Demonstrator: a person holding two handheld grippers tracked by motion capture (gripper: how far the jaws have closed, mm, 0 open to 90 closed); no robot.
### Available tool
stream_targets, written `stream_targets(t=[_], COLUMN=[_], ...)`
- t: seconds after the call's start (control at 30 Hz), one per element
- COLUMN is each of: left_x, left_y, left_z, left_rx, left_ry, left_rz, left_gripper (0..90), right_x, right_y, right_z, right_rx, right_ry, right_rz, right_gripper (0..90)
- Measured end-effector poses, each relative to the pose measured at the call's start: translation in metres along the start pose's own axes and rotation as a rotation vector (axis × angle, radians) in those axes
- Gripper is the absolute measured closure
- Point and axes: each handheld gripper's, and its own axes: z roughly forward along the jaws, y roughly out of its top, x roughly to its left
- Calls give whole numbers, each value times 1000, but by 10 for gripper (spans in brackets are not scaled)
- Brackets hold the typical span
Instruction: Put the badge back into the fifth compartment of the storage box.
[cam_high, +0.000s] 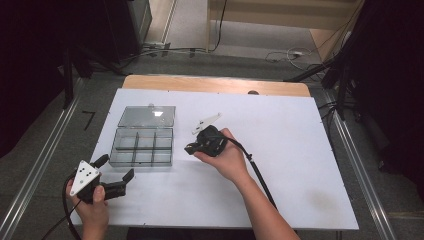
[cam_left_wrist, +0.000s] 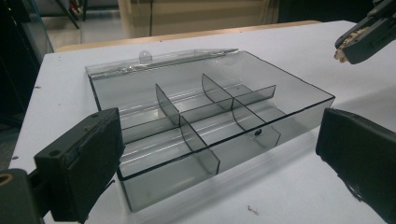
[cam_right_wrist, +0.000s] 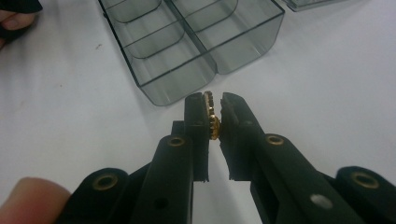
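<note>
A clear grey compartment box (cam_high: 142, 146) lies on the white table (cam_high: 280, 130) with its lid (cam_high: 147, 116) folded back flat behind it. Its compartments (cam_left_wrist: 210, 116) look empty. My right gripper (cam_right_wrist: 212, 105) is shut on a small gold crimped cap (cam_right_wrist: 212, 116), held on edge between the pads just short of the box's near corner (cam_right_wrist: 187, 46). In the high view the right gripper (cam_high: 190, 148) hangs just right of the box. My left gripper (cam_high: 117, 167) stands open in front of the box, jaws wide apart (cam_left_wrist: 219, 154) with nothing between the pads.
The wooden table edge (cam_high: 215, 84) runs along the back. Cables and dark stands lie on the floor beyond (cam_high: 295, 55). The right gripper (cam_left_wrist: 362, 39) with the cap shows at the upper right of the left gripper view.
</note>
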Motion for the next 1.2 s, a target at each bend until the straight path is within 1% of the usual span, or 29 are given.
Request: stream_targets(t=[0.2, 0.27, 0.4, 0.47, 0.67, 0.7, 0.73, 0.8, 1.03, 1.2], left_x=[0, 0, 0, 0, 1, 1, 1, 1, 1, 1], left_y=[0, 0, 0, 0, 0, 0, 0, 0, 0, 0], left_z=[0, 0, 0, 0, 0, 0, 0, 0, 0, 0], left_rx=[0, -1, -2, -2, -5, -5, -5, -6, -9, -9], left_ry=[-2, -2, -4, -6, -8, -7, -8, -8, -11, -11], left_rz=[-1, -2, -2, -3, -6, -5, -6, -7, -8, -8], left_gripper=[11, 11, 11, 11, 11, 11, 11, 11, 11, 11], right_x=[3, 4, 6, 7, 13, 14, 14, 15, 19, 23], right_y=[9, 10, 17, 19, 30, 31, 32, 35, 41, 45], right_z=[8, 9, 14, 15, 24, 25, 27, 29, 36, 43], right_rx=[-2, -2, -5, -3, -9, -4, -7, -4, -1, 2], right_ry=[12, 14, 20, 23, 33, 35, 34, 33, 42, 57], right_rz=[-14, -9, -19, -16, -39, -37, -44, -38, -43, -55], right_gripper=[795, 794, 795, 794, 794, 794, 795, 794, 794, 794])
